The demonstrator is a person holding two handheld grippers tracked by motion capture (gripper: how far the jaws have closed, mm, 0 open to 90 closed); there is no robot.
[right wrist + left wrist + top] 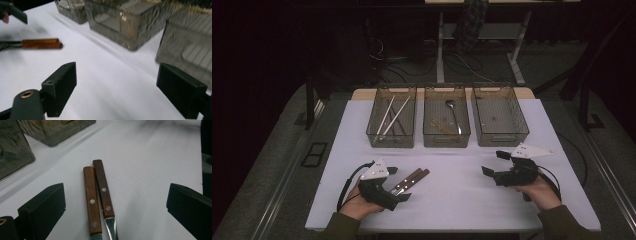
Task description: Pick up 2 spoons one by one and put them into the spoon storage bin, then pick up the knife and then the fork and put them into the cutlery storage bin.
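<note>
Knives (98, 200) between wide-open left gripper (115, 205) jaws; right gripper (117, 92) open, empty

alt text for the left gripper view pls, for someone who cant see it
Two wooden-handled knives lie side by side on a white table, handles pointing away, between the wide-open black jaws of the left gripper. Corners of two translucent grey bins sit at the upper left.

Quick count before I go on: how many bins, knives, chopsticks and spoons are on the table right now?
Bins: 3, left, middle, right
Wooden-handled knives: 2, lighter handle, darker handle
Chopsticks: 2, in the left bin
Spoons: 1, in the middle bin
Total: 8
</note>
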